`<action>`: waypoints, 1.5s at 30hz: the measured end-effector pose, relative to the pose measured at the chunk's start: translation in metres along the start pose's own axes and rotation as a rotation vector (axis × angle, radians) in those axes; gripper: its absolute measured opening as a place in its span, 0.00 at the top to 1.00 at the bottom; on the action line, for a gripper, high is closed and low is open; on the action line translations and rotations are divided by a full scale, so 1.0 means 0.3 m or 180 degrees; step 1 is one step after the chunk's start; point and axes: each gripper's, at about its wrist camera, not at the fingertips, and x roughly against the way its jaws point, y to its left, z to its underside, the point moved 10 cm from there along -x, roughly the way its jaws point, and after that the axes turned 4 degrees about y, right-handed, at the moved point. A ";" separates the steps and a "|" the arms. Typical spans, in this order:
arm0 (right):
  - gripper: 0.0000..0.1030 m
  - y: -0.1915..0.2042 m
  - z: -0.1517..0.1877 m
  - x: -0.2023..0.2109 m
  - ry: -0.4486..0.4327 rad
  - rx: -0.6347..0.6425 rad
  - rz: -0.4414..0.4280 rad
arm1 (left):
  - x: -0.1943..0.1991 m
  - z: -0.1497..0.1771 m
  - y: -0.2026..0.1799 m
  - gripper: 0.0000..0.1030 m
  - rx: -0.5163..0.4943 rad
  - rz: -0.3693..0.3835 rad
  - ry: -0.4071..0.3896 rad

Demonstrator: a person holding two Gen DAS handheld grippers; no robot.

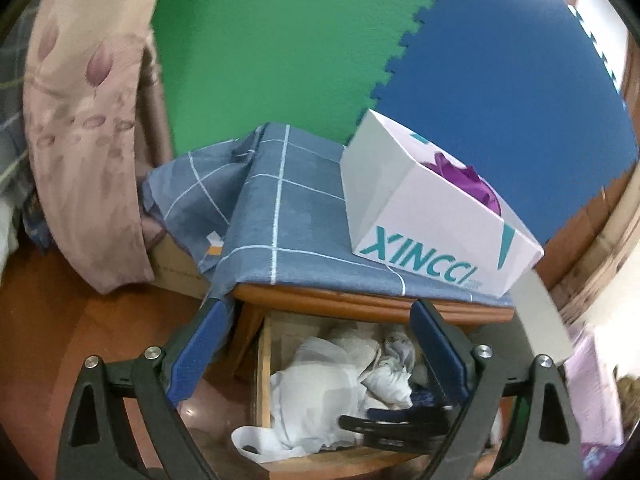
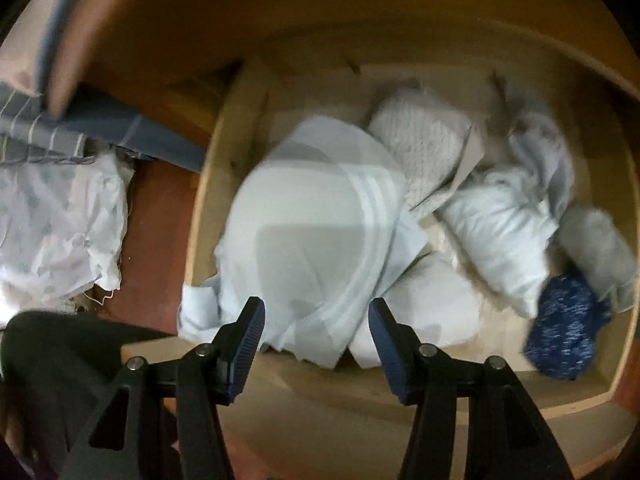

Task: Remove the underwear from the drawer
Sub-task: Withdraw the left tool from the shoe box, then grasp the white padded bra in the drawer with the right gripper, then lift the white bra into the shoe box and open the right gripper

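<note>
underwear (image 2: 320,216) lies at the drawer's (image 2: 208,208) front left corner, right under the right gripper (image 2: 316,316), which is open and empty. left gripper (image 1: 316,344), open too, hangs farther back.

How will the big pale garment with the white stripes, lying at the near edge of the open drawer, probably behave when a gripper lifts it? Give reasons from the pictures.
The striped pale garment looks thin and creased, so it will likely sag and unfold from a pinch. One corner already drapes over the drawer edge, so it may drag there. Bundles lie against it, so a neighbour might shift.
</note>
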 end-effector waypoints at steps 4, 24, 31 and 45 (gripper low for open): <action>0.40 -0.015 -0.015 -0.060 0.0145 -0.0045 0.0130 | 0.001 -0.004 0.030 0.11 0.0143 0.0098 0.0024; 0.97 0.074 -0.042 -0.049 -0.0140 0.0435 0.0107 | -0.007 -0.002 0.032 0.11 0.0138 0.0106 0.0048; 0.98 0.092 -0.020 0.110 -0.0432 0.0433 -0.0055 | -0.016 0.001 0.026 0.10 0.0093 0.0040 0.0070; 0.97 0.095 0.075 0.517 -0.1026 0.0271 -0.0446 | -0.027 0.012 -0.023 0.08 -0.0174 -0.0127 0.0047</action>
